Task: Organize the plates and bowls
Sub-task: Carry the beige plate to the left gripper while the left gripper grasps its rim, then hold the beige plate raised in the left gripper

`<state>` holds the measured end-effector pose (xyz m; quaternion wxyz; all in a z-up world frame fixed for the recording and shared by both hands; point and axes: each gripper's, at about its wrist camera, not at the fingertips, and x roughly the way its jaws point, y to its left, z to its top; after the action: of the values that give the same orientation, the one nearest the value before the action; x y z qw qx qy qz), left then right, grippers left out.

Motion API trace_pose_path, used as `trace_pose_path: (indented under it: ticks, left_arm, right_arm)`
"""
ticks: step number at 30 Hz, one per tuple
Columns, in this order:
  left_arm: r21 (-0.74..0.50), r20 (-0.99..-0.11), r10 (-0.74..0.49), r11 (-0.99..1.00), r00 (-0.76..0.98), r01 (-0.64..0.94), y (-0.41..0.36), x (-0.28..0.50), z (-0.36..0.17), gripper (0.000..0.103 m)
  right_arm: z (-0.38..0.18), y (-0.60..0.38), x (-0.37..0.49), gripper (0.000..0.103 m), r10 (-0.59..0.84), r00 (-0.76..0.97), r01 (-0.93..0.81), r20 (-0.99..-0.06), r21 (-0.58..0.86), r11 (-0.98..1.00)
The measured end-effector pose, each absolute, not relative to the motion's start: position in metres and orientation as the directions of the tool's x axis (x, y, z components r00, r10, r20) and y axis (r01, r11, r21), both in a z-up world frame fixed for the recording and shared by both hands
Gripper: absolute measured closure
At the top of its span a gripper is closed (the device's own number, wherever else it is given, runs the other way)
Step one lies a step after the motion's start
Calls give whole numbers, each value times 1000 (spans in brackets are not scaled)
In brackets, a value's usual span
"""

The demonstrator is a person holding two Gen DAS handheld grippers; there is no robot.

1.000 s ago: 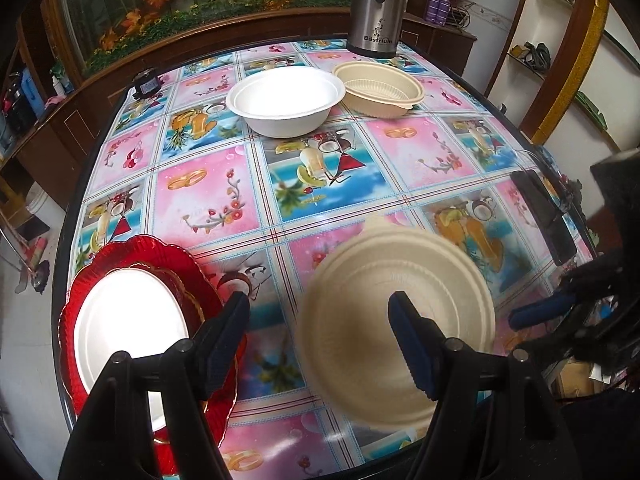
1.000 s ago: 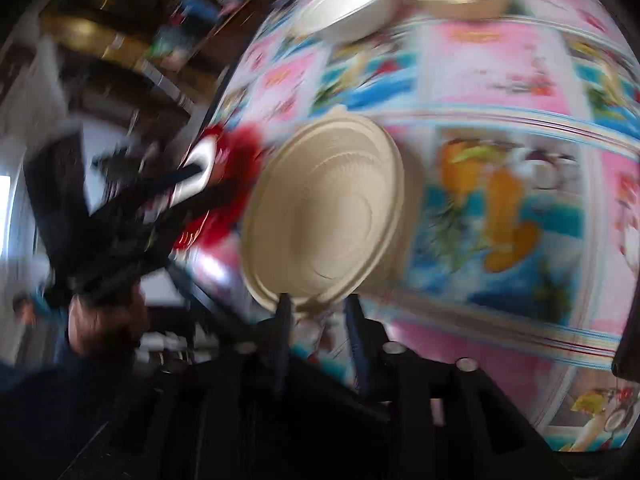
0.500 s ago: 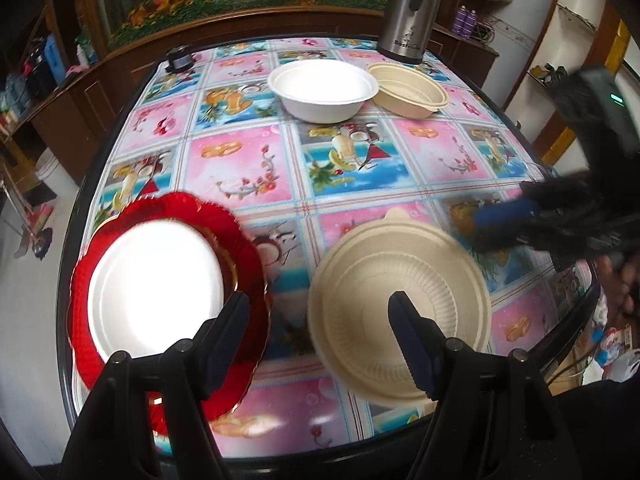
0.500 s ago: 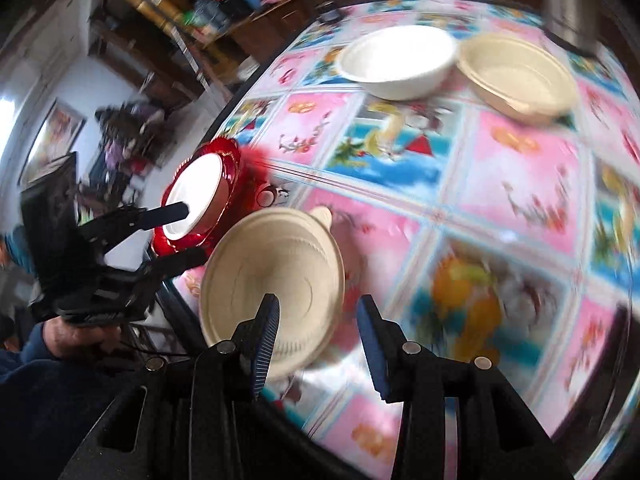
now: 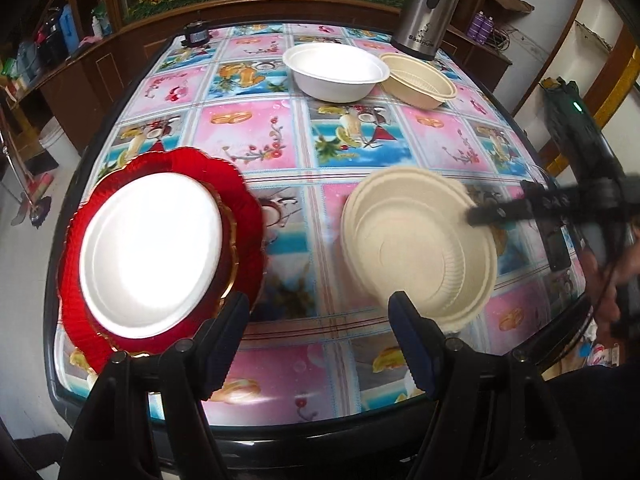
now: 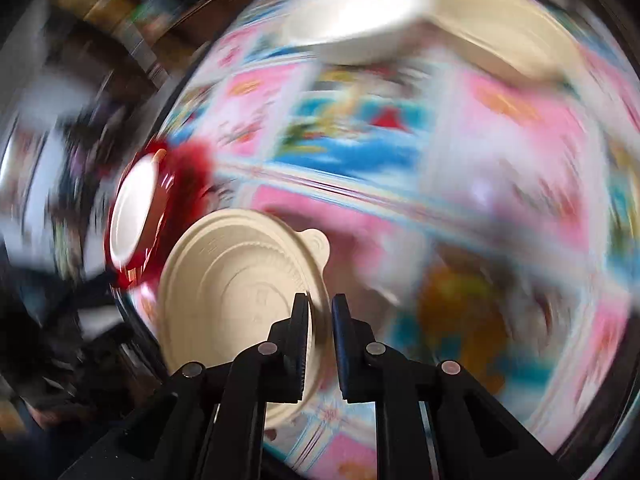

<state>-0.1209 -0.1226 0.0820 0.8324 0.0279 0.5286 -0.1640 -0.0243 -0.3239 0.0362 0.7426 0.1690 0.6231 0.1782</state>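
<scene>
Right claw [image 6: 320,320] just closed, clamped on beige plate [image 6: 236,292] rim: light, thin, flexy, grip the rim. Left claw [image 5: 320,340] apart, empty.

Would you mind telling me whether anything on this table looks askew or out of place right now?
The beige plate near the table's front edge looks tilted rather than flat, with the right gripper closed on its rim. It sits apart from the white plate stacked on the red plate. Nothing looks spilled or broken.

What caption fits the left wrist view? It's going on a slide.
Right gripper clamps the beige plate by its rim beside the red plate stack; left gripper open.
</scene>
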Motion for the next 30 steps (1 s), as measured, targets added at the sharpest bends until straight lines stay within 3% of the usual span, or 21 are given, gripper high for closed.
trace_pose_path:
  ticks: [4, 10, 12, 15, 17, 19, 21, 23, 25, 26, 30]
  left_arm:
    - [-140, -891, -266, 932, 369, 335, -138, -113, 81, 32]
    - [-170, -910, -284, 920, 302, 353, -159, -98, 67, 32]
    - [-181, -917, -286, 920, 279, 348, -162, -93, 59, 32]
    - [-182, -924, -279, 922, 260, 340, -168, -87, 51, 35]
    - [-178, -931, -270, 924, 247, 339, -171, -83, 45, 44]
    - [-183, -937, -268, 923, 224, 339, -174, -80, 37, 44]
    - [-190, -941, -269, 921, 205, 341, -175, -78, 30, 49]
    - [-191, -946, -267, 918, 186, 348, -177, -78, 23, 63]
    - [-190, -944, -272, 912, 189, 362, -181, -79, 24, 69]
    - [-182, -942, -270, 910, 198, 372, -182, -79, 26, 69]
    - [-139, -932, -259, 901, 253, 410, -188, -80, 39, 69]
  right_arm:
    - [35, -338, -54, 86, 557, 157, -22, -816, 561, 828]
    - [37, -354, -64, 82, 570, 191, -35, -799, 575, 818]
    - [40, -358, -66, 74, 568, 207, -47, -797, 571, 819]
    - [43, -366, -68, 61, 572, 225, -37, -789, 579, 814]
    - [42, -363, -66, 61, 569, 228, -43, -790, 575, 817]
    - [39, -361, -63, 61, 574, 219, -50, -789, 579, 814]
    - [34, -358, -60, 61, 565, 209, -47, -798, 569, 821]
    - [28, -354, -57, 63, 564, 190, -51, -804, 565, 823]
    - [24, -351, -55, 81, 572, 177, -43, -801, 574, 818]
    - [24, -350, -55, 88, 578, 169, -44, -798, 580, 814]
    - [30, -349, -53, 89, 567, 183, -57, -803, 567, 822]
